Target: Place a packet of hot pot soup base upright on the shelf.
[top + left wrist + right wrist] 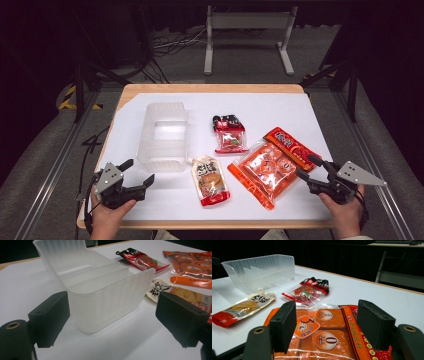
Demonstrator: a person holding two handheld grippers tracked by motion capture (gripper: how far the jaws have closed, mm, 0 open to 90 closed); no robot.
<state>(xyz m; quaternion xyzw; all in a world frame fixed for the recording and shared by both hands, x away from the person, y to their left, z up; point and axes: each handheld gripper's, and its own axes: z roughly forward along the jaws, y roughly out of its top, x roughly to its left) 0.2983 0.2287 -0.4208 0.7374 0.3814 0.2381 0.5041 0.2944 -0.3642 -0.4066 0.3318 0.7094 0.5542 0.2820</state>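
Observation:
A translucent plastic bin (162, 135) with inner dividers stands on the left of the white sheet. To its right lie a small red-and-black snack packet (230, 132), a spouted sauce pouch (210, 180) and a large orange packet (270, 167). My left gripper (138, 171) is open at the front left, just short of the bin's near wall (107, 307), with nothing between its jaws. My right gripper (307, 167) is open at the front right. Its jaws hover over the near edge of the orange packet (324, 325) without pressing on it.
The white sheet (280, 107) covers a wooden table (210, 88); its back right part is bare. Beyond the table stand a white frame (247, 35), cables on the floor and dark stands at both sides.

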